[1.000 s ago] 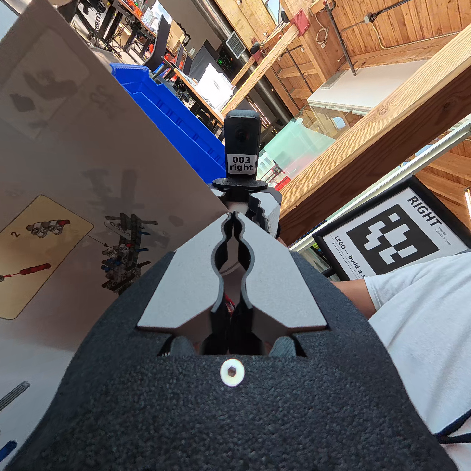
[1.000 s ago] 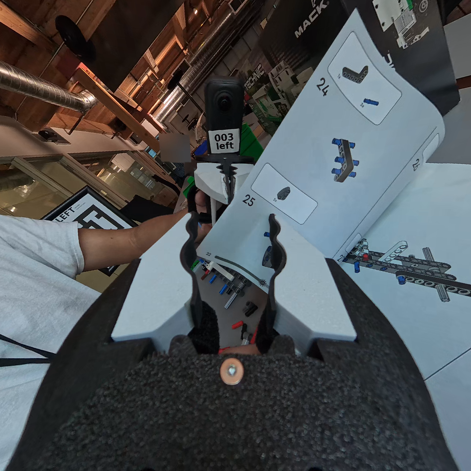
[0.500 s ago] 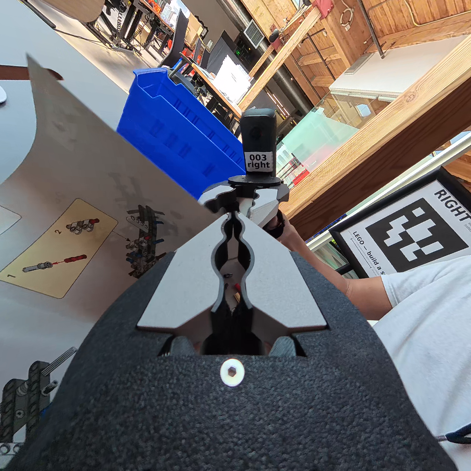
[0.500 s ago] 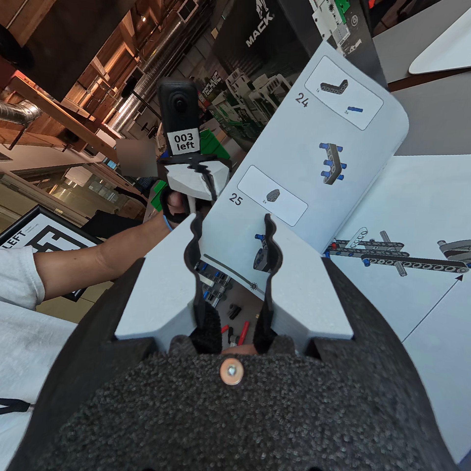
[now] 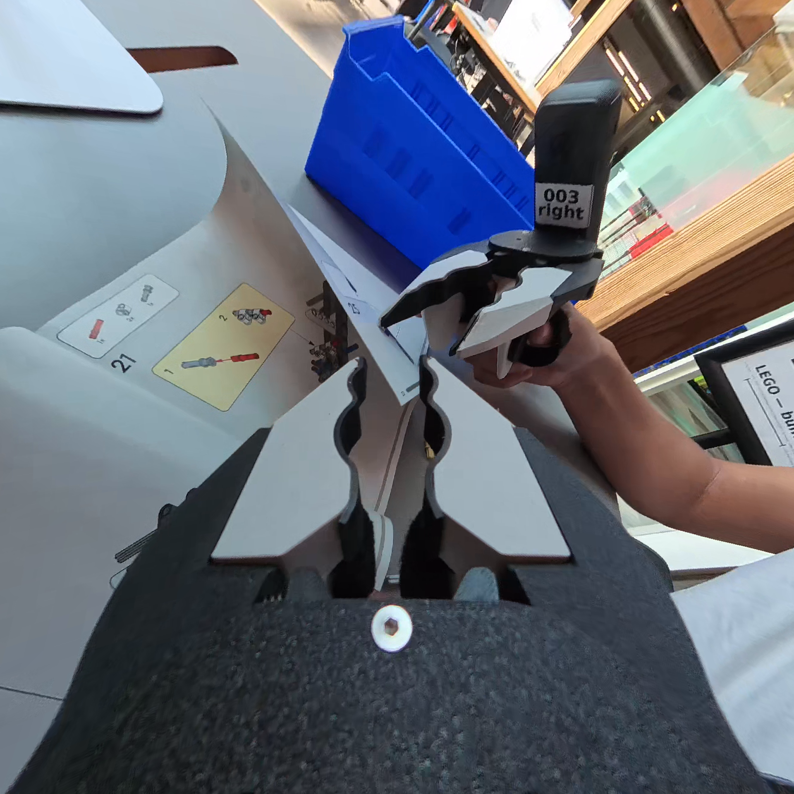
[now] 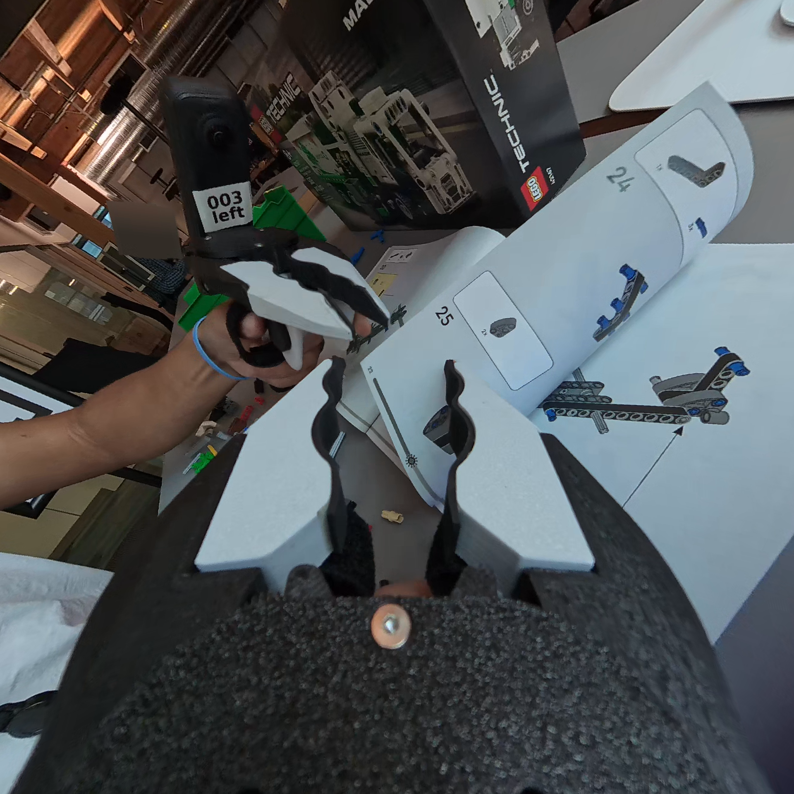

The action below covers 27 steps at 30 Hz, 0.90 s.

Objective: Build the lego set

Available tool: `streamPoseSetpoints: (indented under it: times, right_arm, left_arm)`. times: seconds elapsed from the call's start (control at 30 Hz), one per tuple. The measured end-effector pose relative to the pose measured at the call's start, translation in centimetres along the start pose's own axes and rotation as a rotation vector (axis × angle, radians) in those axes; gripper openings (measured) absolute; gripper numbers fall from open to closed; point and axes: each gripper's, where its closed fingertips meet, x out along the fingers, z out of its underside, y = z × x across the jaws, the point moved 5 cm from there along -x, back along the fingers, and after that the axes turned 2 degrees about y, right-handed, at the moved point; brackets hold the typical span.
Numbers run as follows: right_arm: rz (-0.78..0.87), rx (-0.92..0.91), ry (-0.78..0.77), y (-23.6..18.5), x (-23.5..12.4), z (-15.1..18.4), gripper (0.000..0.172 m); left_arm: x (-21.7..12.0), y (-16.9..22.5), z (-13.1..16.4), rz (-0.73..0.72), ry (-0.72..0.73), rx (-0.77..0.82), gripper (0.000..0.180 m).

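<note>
The left gripper (image 5: 393,369) has its fingers parted, and the lower corner of a lifted page (image 5: 378,343) of the instruction booklet (image 6: 709,451) stands between them without either pad clearly pressing on it, so the sheet looks loose rather than pinched. The right gripper (image 6: 393,367) is also spread wide; the same page (image 6: 537,300) crosses its gap, lying against the inner edge of the finger (image 6: 455,408) at 3 o'clock while the other finger stands clear. The page arches upward from the open booklet, seemingly propped by that finger's edge and the paper's own stiffness, since nothing clamps it.

From the right wrist view, the left gripper (image 6: 369,326) hovers at 10 o'clock, just beside the page's free edge. A small tan peg (image 6: 392,517) lies on the tabletop (image 6: 378,472) at 6 o'clock of the fingertips, beneath the raised sheet. Loose bricks (image 6: 206,455) are scattered at 8 o'clock, a green bin (image 6: 283,215) and a large black box (image 6: 429,107) stand at 12 o'clock. In the left wrist view a blue bin (image 5: 408,150) sits at 12 o'clock, near the booklet's far edge, close behind the right gripper (image 5: 434,339).
</note>
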Motion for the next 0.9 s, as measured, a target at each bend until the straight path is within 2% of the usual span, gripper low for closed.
streamPoseSetpoints:
  times: [0.17,0.3,0.43,0.53,0.67,0.8,0.9]
  right_arm:
    - [-0.007,-0.001,0.008,-0.1,-0.2,-0.2,0.047]
    - [-0.015,0.003,-0.002,-0.2,-0.2,0.0,0.046]
    - [-0.016,-0.005,0.009,-0.3,-0.3,-0.2,0.046]
    - [0.017,-0.04,0.047,-0.4,-0.6,-0.7,0.051]
    - [0.129,-0.097,0.066,0.3,-0.8,-0.9,0.068]
    - [0.019,-0.051,0.028,-0.7,-0.1,-0.3,0.075]
    - [-0.035,-0.115,-0.043,-1.5,0.5,0.6,0.077]
  left_arm:
    - [0.3,-0.5,0.9,0.015,-0.046,-0.037,0.021]
    - [0.6,0.1,1.2,0.103,-0.048,-0.074,0.0]
    - [0.9,0.7,1.2,0.161,-0.036,-0.103,0.0]
    - [0.7,1.0,0.6,0.204,0.019,-0.133,0.0]
    - [0.2,1.7,0.3,0.218,0.053,-0.106,0.0]
    - [-0.1,2.4,0.1,0.232,0.082,-0.103,0.0]
    - [-0.8,2.5,-0.7,0.243,0.144,-0.162,0.0]
